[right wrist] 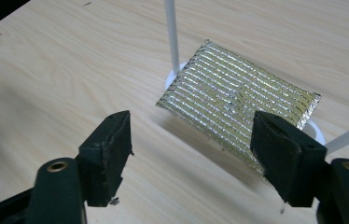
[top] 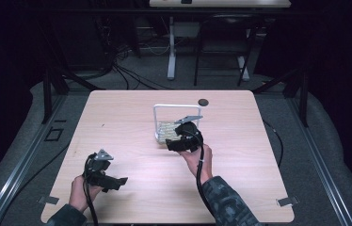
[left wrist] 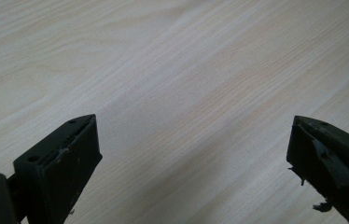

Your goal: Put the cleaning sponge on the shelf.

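One counter [top: 132, 188], light wood, rounded corners. Two claws, one per hand.

Right claw [right wrist: 191, 149] sits just near of the stand, mid-counter, a bit right of centre; in the high view it's at [top: 174, 143]. Jaws stand well apart and grip nothing; bare wood shows between them. The right jaw overlaps the pad's near corner in the right gripper view, can't tell if it touches.

One pad [right wrist: 235, 100]: flat rectangle, shiny gold-silver ribbed weave, one piece. It rests tilted against the stand, far edge by the posts, and casts a shadow on the counter. In the high view the pad [top: 166, 129] shows just left of the right claw.

One stand [top: 176, 106]: white wire frame, two upright posts with a top bar, each post on a round white foot. Two posts [right wrist: 171, 32] show in the right gripper view, one upright at the pad's far-left corner, one slanting in at right.

Left claw [left wrist: 191, 158] at the near-left of the counter, also [top: 122, 181], well apart from the stand. Jaws wide open, empty, plain wood below.

One small dark disc [top: 203, 101] on the far counter, just right of the stand.
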